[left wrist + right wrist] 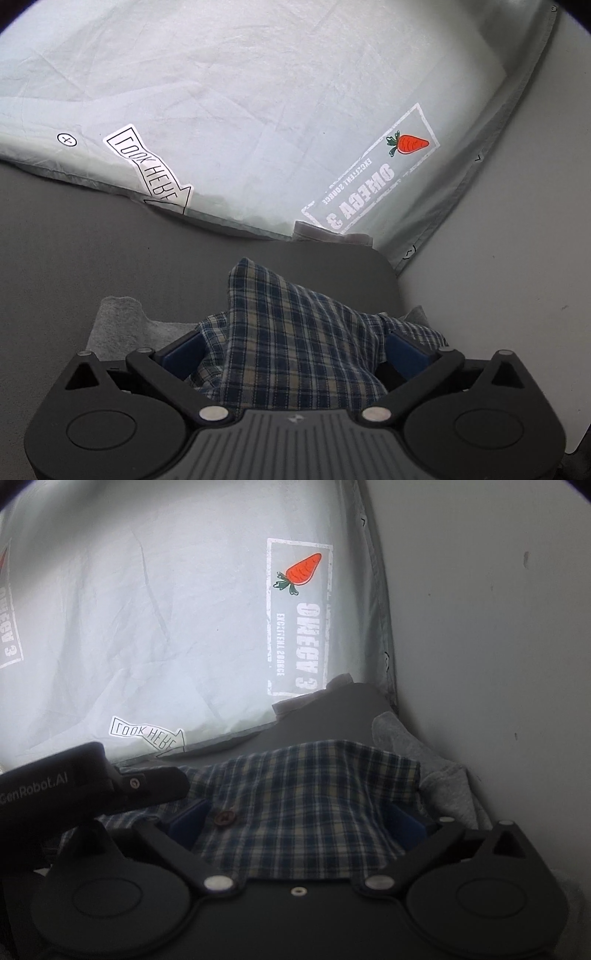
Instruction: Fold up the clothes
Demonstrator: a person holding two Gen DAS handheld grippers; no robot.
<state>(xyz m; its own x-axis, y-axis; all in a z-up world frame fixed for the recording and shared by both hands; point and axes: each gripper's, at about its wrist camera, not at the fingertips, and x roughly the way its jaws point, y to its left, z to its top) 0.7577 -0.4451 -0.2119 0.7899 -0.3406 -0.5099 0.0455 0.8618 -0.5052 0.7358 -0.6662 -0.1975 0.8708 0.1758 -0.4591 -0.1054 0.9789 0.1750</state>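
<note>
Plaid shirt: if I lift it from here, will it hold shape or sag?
Probably sags: the plaid shirt already drapes in soft folds between the left gripper fingers. Likely light, thin woven cloth. It may drag the grey garment lying under it.

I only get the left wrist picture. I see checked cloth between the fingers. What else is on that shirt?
Observer: The right wrist view shows a brown button on the plaid shirt, near the right gripper's left finger.
Operator: Is my other gripper near?
Observer: Yes. The left gripper shows in the right wrist view as a black body marked GenRobot.AI, at the left over the shirt's edge.
Operator: Is the grey thing just a scrap?
Observer: No. In the right wrist view the grey garment runs along the shirt's right side, beside the white wall.
</note>
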